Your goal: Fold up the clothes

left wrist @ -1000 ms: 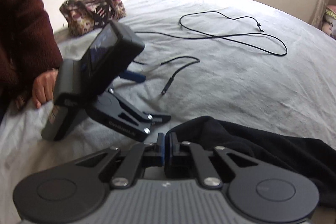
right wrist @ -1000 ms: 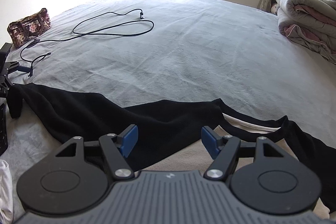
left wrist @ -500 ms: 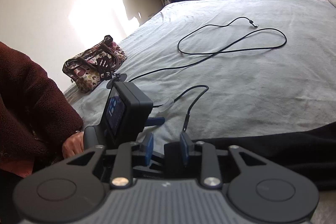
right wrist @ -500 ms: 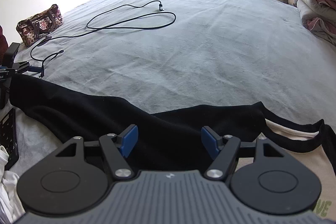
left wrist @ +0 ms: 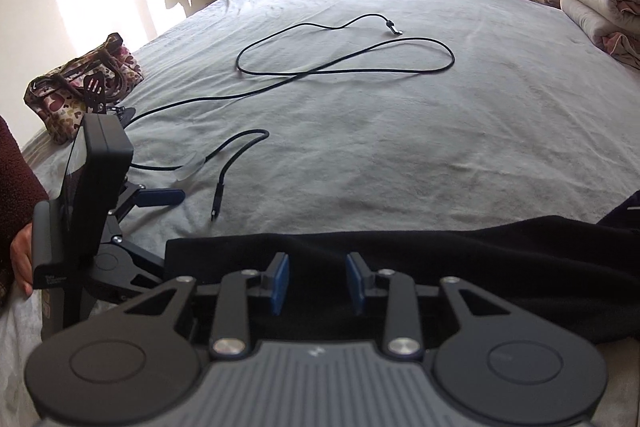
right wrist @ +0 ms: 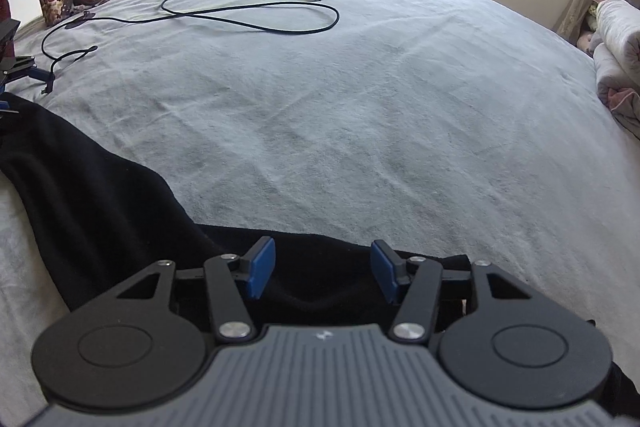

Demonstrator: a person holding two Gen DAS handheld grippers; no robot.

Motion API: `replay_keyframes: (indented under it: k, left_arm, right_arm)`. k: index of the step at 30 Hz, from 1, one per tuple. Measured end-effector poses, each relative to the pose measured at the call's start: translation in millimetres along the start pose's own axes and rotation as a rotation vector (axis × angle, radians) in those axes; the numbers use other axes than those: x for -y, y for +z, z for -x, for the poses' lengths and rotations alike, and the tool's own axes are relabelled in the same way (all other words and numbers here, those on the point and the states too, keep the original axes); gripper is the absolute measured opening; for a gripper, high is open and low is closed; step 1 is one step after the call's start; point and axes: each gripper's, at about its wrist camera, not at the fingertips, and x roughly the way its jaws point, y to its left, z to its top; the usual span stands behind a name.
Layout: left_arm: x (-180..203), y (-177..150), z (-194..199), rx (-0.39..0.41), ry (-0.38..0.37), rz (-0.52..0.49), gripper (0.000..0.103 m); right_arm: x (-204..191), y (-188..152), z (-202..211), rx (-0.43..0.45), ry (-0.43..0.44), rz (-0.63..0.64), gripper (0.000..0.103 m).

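Observation:
A black garment [left wrist: 460, 263] lies stretched across the near part of the grey bed [left wrist: 400, 131]. My left gripper [left wrist: 317, 283] is open just over the garment's left end, and its blue pads [left wrist: 279, 283] hold nothing. In the right wrist view the same black garment [right wrist: 104, 211] runs from the far left down under my right gripper [right wrist: 323, 275]. That gripper is open too, with dark cloth beneath and between its blue pads [right wrist: 260, 273]. The garment's lower part is hidden behind both gripper bodies.
Another black gripper device with a screen [left wrist: 92, 187] rests at the left bed edge beside a person's hand [left wrist: 20, 255]. A black cable [left wrist: 344, 63] loops across the bed's middle. A patterned handbag [left wrist: 80, 83] sits far left, and folded quilts [left wrist: 600, 7] are stacked far right.
My left gripper went from shut at the garment's end to wide open, and its view swung right. My right gripper stayed open and moved forward and lower over the black cloth.

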Motion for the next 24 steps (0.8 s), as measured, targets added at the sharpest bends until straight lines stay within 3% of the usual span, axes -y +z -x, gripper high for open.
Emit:
replay_keyframes:
  k: [4, 5, 8, 16, 20, 22, 24]
  left_arm:
    - [2, -10, -11, -0.038, -0.018, 0.006, 0.032]
    - [1, -12, -14, -0.05, -0.021, 0.013, 0.032]
    - [-1, -19, -20, -0.07, -0.024, 0.032, 0.032]
    - [-11, -22, -19, -0.072, -0.027, 0.082, 0.032]
    - [-17, -21, -18, -0.071, -0.029, 0.11, 0.033]
    - [-20, -21, -16, -0.069, -0.03, 0.126, 0.033]
    - [-29, -19, -8, -0.052, -0.035, 0.168, 0.036]
  right_arm:
    - [-9, -2, -12, -0.017, 0.033, 0.06, 0.052]
    - [-10, -3, -14, -0.018, 0.037, 0.07, 0.045]
    - [-13, -5, -15, -0.019, 0.035, 0.08, 0.006]
    - [-7, -1, -5, 0.079, -0.075, 0.026, 0.003]
    - [-13, -8, -20, 0.064, -0.103, 0.03, 0.003]
    - [-15, -10, -20, 0.073, -0.108, 0.016, 0.006]
    - [-13, -9, -16, 0.08, -0.093, -0.019, 0.022]
